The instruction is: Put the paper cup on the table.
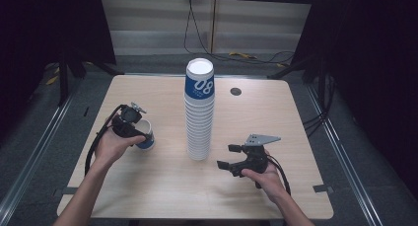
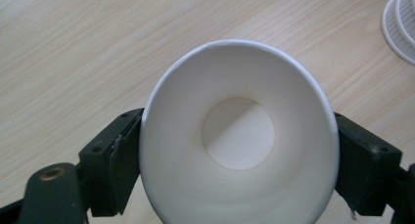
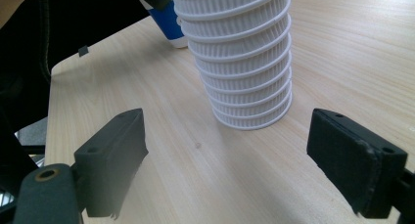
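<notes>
Step in hand, as judged: one paper cup is off on its own, with the cup stack standing upright mid-desk.

Your left claw is clamped on the cup. In the left gripper view the jaws press the cup wall from both sides, just under the rim, and the open mouth faces the camera with the empty bottom visible. In the high view the cup sits low over the desk; whether its base touches the wood cannot be told.

Your right claw is held apart and empty. The stack base lies ahead of it, between the lines of the two jaws but not yet between them; the jaws are well clear of the ribbed rims.

Next move, as judged: you either set the held cup down and let go, or bring the right claw forward to steady the stack. Approach level; the stack is tall and likely tips if nudged off-centre.
</notes>
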Tool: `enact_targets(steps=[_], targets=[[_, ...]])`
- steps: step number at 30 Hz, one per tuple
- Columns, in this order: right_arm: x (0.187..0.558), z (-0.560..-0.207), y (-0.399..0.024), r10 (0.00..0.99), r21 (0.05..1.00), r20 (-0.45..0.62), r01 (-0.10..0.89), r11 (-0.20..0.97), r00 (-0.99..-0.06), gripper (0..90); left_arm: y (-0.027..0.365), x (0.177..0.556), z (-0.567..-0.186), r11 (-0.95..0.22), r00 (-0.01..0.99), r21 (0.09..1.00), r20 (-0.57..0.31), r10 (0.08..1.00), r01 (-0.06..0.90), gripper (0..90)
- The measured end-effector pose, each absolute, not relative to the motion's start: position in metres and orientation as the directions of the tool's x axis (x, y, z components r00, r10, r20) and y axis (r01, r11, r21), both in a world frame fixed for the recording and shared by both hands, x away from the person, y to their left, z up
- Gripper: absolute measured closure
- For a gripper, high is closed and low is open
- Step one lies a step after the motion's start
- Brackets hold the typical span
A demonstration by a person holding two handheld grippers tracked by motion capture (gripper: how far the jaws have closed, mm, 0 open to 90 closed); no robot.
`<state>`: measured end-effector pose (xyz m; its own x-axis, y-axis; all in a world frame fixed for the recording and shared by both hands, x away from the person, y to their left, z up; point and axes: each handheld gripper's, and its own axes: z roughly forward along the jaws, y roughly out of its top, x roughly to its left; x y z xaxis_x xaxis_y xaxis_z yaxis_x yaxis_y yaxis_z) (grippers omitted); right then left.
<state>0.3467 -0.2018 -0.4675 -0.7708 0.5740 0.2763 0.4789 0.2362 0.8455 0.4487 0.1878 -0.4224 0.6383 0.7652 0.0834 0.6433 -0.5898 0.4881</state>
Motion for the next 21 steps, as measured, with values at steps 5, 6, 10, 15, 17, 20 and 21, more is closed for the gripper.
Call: enact_targets(steps=[5,6,10,15,17,20,21], targets=[[0.346,-0.467,-0.203,0.573,0.846,0.274,0.477,0.237,-0.772,14.6,0.182,0.450,-0.428,-0.587,0.641,0.510,0.088,0.763,0.629,15.8],[0.346,-0.467,-0.203,0.575,0.846,0.273,0.477,0.238,-0.772,14.6,0.182,0.450,-0.428,-0.589,0.642,0.509,0.090,0.761,0.627,15.5],[0.347,-0.467,-0.204,0.575,0.843,0.278,0.482,0.237,-0.770,14.6,0.185,0.448,-0.431,-0.569,0.640,0.539,0.070,0.765,0.621,14.6],[0.346,-0.467,-0.202,0.568,0.842,0.279,0.481,0.242,-0.774,14.6,0.190,0.446,-0.443,-0.564,0.646,0.539,0.047,0.762,0.626,13.8],[0.346,-0.467,-0.202,0.570,0.841,0.279,0.483,0.243,-0.773,14.6,0.192,0.445,-0.447,-0.532,0.632,0.544,0.004,0.775,0.649,14.4],[0.346,-0.467,-0.202,0.568,0.841,0.279,0.483,0.244,-0.774,14.6,0.196,0.444,-0.451,-0.521,0.640,0.556,-0.025,0.768,0.647,14.8],[0.346,-0.467,-0.202,0.568,0.842,0.277,0.481,0.246,-0.775,14.6,0.197,0.444,-0.453,-0.512,0.639,0.551,-0.052,0.768,0.659,16.1]])
